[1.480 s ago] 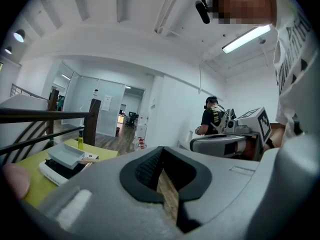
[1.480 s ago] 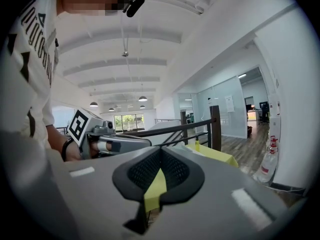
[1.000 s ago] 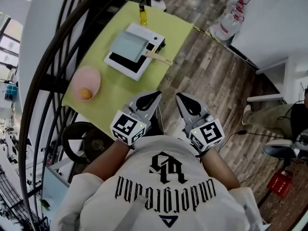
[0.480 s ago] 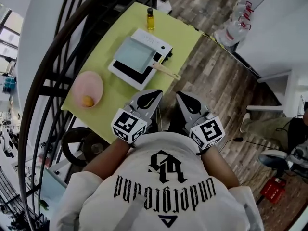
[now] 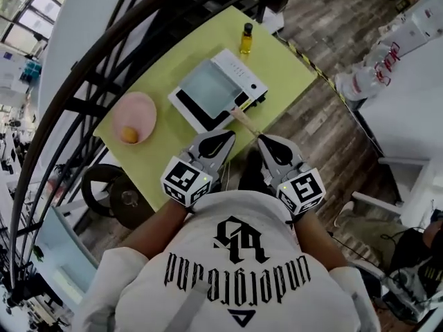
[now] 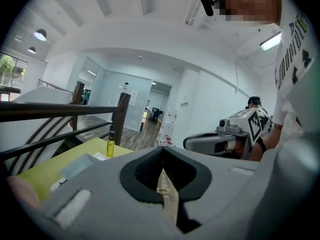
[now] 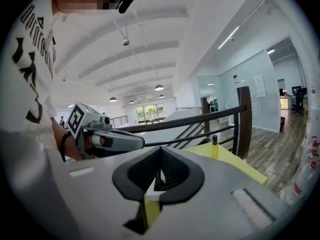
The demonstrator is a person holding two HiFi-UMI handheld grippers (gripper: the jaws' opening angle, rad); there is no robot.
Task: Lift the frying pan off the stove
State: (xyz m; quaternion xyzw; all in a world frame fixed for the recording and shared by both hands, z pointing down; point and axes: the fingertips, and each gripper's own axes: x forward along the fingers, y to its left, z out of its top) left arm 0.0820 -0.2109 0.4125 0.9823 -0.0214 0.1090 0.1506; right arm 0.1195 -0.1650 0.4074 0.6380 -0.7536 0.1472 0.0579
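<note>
We find the yellow-green table [image 5: 169, 142] closer beneath both grippers than a second ago: the approach is under way, with no contact yet. The left gripper [image 5: 223, 138] and right gripper [image 5: 267, 142] are both closed on nothing, just short of the wooden handle [image 5: 243, 118]. The frying pan [image 5: 210, 85] sits on the stove [image 5: 243, 71], between a pink bowl [image 5: 136, 109] and an oil bottle [image 5: 246, 39]. A dark railing [image 6: 50, 110] and a wood floor [image 5: 325, 109] flank the table.

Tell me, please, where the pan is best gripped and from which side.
Grip the wooden handle: it is slim and sticks out of the pan past the stove's near edge, toward the person. Come from that near side, along the handle; the pan's body looks too wide and flat.
</note>
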